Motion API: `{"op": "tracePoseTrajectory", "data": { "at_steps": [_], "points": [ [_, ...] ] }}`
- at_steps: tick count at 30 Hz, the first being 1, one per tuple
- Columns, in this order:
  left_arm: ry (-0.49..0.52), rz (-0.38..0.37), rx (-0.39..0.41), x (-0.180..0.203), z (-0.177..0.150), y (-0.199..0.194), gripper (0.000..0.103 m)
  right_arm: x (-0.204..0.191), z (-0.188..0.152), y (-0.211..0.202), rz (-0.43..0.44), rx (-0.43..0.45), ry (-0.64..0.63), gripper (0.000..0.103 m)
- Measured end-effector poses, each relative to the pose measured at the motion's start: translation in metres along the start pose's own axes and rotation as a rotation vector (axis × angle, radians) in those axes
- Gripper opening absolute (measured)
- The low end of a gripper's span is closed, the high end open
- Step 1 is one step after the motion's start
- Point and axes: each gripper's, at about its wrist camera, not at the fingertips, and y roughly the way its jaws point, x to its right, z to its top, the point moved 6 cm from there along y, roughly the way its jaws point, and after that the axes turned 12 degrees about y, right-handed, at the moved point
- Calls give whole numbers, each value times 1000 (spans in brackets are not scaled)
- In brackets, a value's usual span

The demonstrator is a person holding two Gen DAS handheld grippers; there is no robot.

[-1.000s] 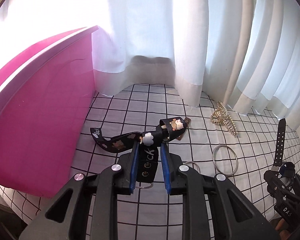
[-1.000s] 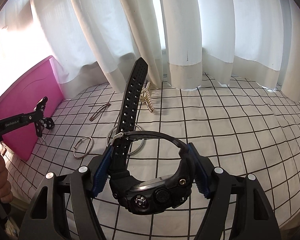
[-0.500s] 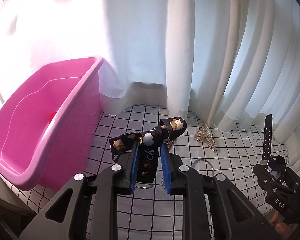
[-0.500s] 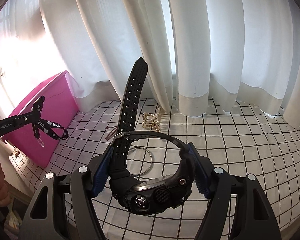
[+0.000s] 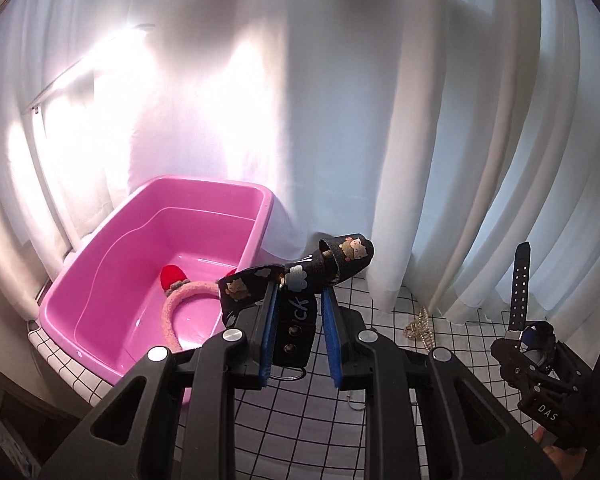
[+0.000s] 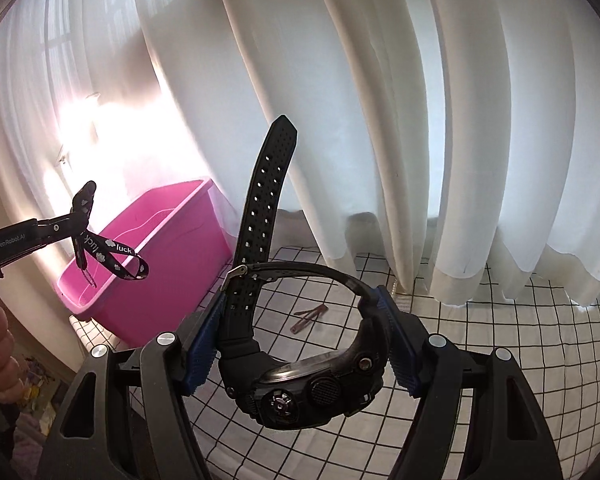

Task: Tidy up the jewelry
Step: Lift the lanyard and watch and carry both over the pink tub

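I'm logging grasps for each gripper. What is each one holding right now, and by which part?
Left gripper pinches the black printed strap near its snap end. Right gripper clamps the black watch across its buckled band loop, just above the case.

Pink headband (image 5: pixel 172 312) in pink bin (image 5: pixel 260 232): lower end hidden behind left gripper (image 5: pixel 298 334). Lanyard (image 5: pixel 296 280) print partly covered by the pads. Gold hair claw (image 5: pixel 420 326) too small to resolve.

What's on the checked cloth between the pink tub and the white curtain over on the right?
In the right wrist view, one small brown hair clip lies on the cloth between the pink tub and the curtain; the rest looks bare.
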Motion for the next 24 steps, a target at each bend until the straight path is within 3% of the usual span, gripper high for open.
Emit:
{"op": "tracePoseTrajectory", "data": {
  "at_steps": [7, 13, 19, 24],
  "points": [
    [-37, 74, 32, -70, 23, 0, 21, -68, 36, 37, 84, 18, -50, 69],
    [-75, 91, 26, -139, 35, 11, 21, -143, 62, 74, 158, 21, -97, 69],
    [-99, 60, -23, -186, 28, 42, 21, -207, 77, 121, 209, -20, -126, 69],
    [-152, 34, -104, -209, 9, 74, 21, -242, 78, 163, 237, -107, -156, 69]
  ]
}}
